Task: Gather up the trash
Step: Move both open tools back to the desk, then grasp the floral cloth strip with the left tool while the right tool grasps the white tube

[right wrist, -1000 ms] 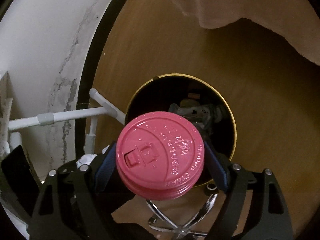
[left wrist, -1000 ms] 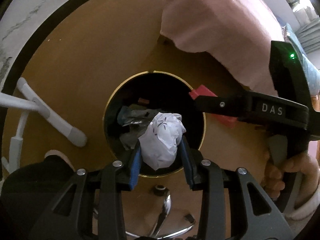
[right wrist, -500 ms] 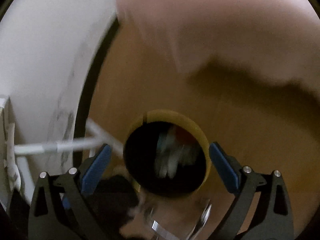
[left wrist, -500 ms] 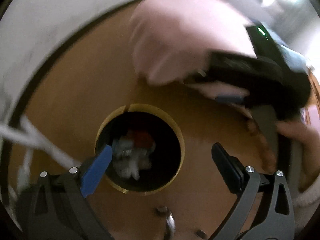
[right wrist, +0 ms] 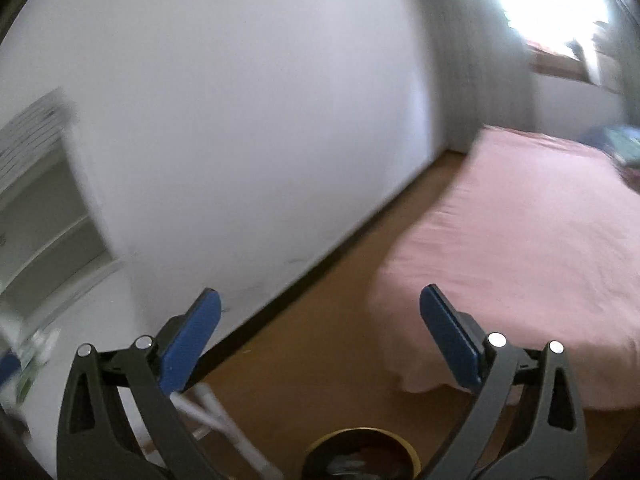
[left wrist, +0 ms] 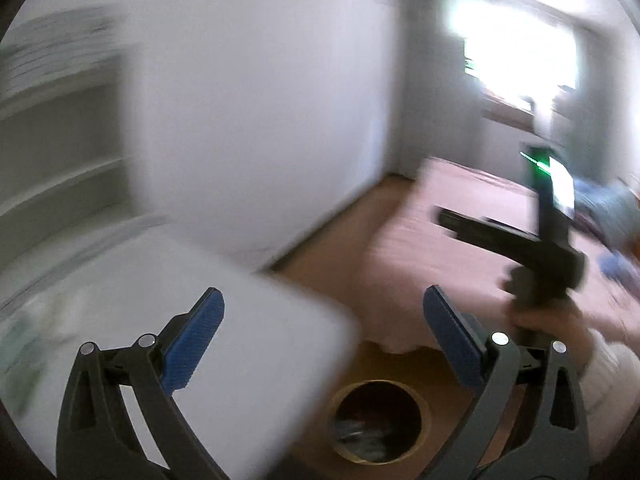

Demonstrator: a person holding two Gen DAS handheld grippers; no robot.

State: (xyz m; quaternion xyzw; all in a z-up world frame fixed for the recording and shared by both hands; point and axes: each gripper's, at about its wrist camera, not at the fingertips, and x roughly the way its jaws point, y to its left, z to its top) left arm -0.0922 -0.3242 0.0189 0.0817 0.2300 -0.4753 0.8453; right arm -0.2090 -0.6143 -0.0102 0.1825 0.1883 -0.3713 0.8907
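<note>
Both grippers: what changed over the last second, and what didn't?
The left gripper let go of the crumpled white wrapper and the right gripper let go of the red-lidded cup, both over the bin. Their fingers have just been opening and stand wide, empty. Both views swung up from the bin to the wall and pink bed. The bin stays on the floor.

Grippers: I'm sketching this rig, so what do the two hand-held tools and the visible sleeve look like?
Both the left gripper and right gripper have dark grey triangular linkage arms, silver rivets and ribbed blue pads. From the left view, the right tool shows a green light; the sleeve is whitish.
</note>
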